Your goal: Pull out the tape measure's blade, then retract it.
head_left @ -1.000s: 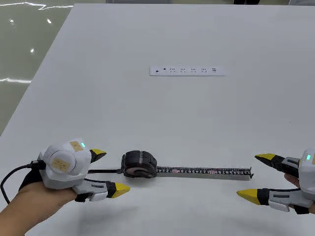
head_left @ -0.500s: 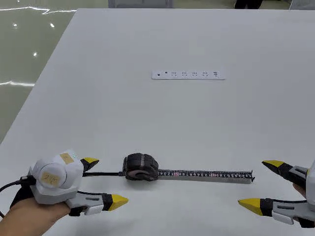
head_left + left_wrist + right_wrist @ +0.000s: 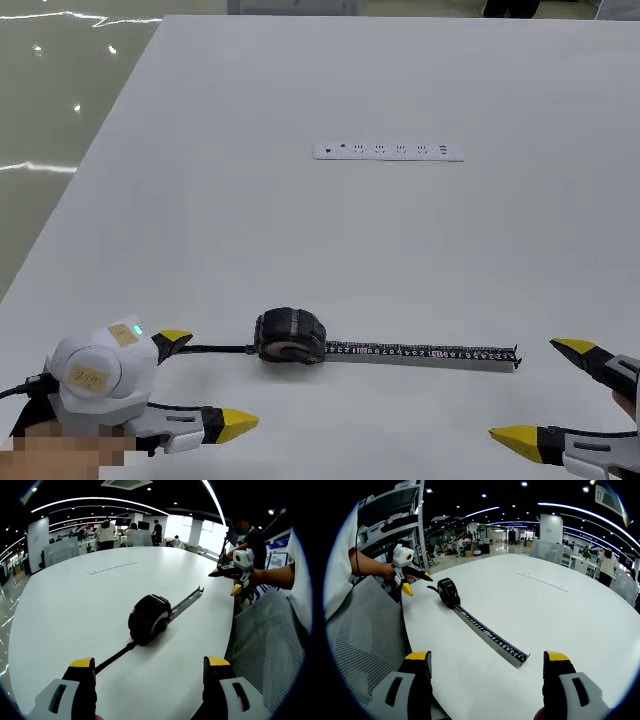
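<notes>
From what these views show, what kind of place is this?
Probably an open-plan office or lab. A large white table carries a power strip, other people stand in the background, and metal shelving sits to one side under long ceiling strip lights.

Flat white power strip (image 3: 387, 151) upper centre of head view, on matte white tabletop (image 3: 300, 250). Glossy green floor (image 3: 50, 110) upper left. Grey mesh panel (image 3: 265, 645) lower right in left gripper view; grey metal shelving (image 3: 395, 515) upper left in right gripper view.
</notes>
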`<control>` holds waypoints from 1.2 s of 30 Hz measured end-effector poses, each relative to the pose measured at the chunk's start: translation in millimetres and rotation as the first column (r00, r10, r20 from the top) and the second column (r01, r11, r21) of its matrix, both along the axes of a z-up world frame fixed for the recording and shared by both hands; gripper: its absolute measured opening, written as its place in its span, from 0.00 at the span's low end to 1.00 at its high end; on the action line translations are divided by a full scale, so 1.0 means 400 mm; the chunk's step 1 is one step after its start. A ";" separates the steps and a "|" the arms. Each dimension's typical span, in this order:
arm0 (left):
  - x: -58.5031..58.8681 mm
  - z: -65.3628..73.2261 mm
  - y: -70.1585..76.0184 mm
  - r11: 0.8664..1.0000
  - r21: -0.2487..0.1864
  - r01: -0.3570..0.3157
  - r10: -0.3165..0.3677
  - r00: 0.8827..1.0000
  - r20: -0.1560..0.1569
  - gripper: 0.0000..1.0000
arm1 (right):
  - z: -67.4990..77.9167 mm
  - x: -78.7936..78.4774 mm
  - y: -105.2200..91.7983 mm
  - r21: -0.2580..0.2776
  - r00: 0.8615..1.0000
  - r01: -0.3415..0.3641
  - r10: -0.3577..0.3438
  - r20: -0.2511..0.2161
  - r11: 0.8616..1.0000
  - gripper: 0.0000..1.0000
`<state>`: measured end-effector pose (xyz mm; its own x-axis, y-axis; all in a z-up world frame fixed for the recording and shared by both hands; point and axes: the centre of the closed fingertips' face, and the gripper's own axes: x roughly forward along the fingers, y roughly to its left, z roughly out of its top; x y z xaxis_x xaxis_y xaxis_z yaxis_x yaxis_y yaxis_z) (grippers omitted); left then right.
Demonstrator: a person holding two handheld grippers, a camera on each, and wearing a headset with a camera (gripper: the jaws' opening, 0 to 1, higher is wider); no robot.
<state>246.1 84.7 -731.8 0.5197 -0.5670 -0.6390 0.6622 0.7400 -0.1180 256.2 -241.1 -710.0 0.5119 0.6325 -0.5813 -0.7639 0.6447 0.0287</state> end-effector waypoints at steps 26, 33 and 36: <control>-0.063 -0.011 0.038 0.995 -0.039 -0.090 0.089 0.996 -0.013 0.94 | -0.021 -0.051 0.001 -0.007 0.999 0.043 -0.043 0.013 0.999 0.99; -0.066 -0.007 0.041 0.993 -0.051 -0.110 0.110 0.994 -0.004 0.94 | -0.020 -0.055 0.007 0.009 0.998 0.062 -0.063 0.023 0.998 0.98; -0.072 -0.011 0.035 0.992 -0.053 -0.111 0.111 0.994 -0.001 0.94 | -0.022 -0.058 0.008 0.013 0.998 0.067 -0.068 0.017 0.998 0.98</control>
<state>217.5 98.5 -736.2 0.5825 -0.5389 -0.6084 0.5767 0.8016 -0.1579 233.1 -237.7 -718.9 0.5634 0.6032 -0.5646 -0.7192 0.6944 0.0242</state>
